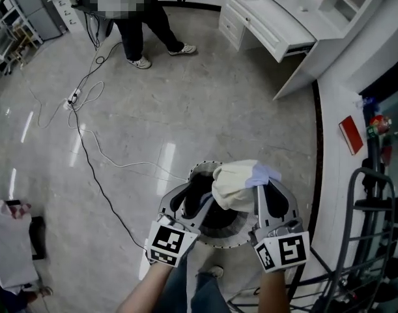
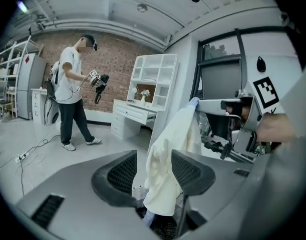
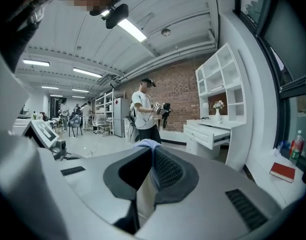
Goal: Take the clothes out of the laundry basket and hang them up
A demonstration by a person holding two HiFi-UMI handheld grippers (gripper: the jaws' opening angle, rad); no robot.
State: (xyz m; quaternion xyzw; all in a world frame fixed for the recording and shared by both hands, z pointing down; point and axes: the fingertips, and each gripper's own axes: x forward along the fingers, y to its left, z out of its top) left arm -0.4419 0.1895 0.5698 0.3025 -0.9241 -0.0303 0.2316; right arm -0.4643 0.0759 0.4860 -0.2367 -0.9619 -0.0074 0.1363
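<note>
One garment (image 1: 234, 186), cream with a pale blue edge at its top, hangs above the laundry basket (image 1: 200, 168). It is pinched at that top edge by the right gripper (image 1: 264, 186). In the right gripper view its fingers (image 3: 169, 170) stand almost together, with a thin fold of blue cloth (image 3: 146, 144) clamped between them.

From that pinch the garment's long axis runs straight down, and its loose lower end (image 2: 160, 199) dangles over the basket's mouth. The left gripper (image 1: 193, 197) sits just beside it on the other side. Its fingers (image 2: 120, 176) are spread wide, and the cloth hangs in the gap between them with neither pad pressing on it. The left hand is therefore the nearer one to the free part. My judgement is that the coming move depends on closing there, at a second point below and to the left of the held corner, so the piece can be spread.

Inside the round mesh basket the bottom looks dark, with a bit of bluish cloth (image 2: 146, 218) showing. How much more lies in it I cannot tell.

To the right stands a dark metal frame (image 1: 371, 194), probably the hanging rack. Farther off across the floor are a white desk (image 1: 270, 25) and a standing person (image 1: 143, 25).
</note>
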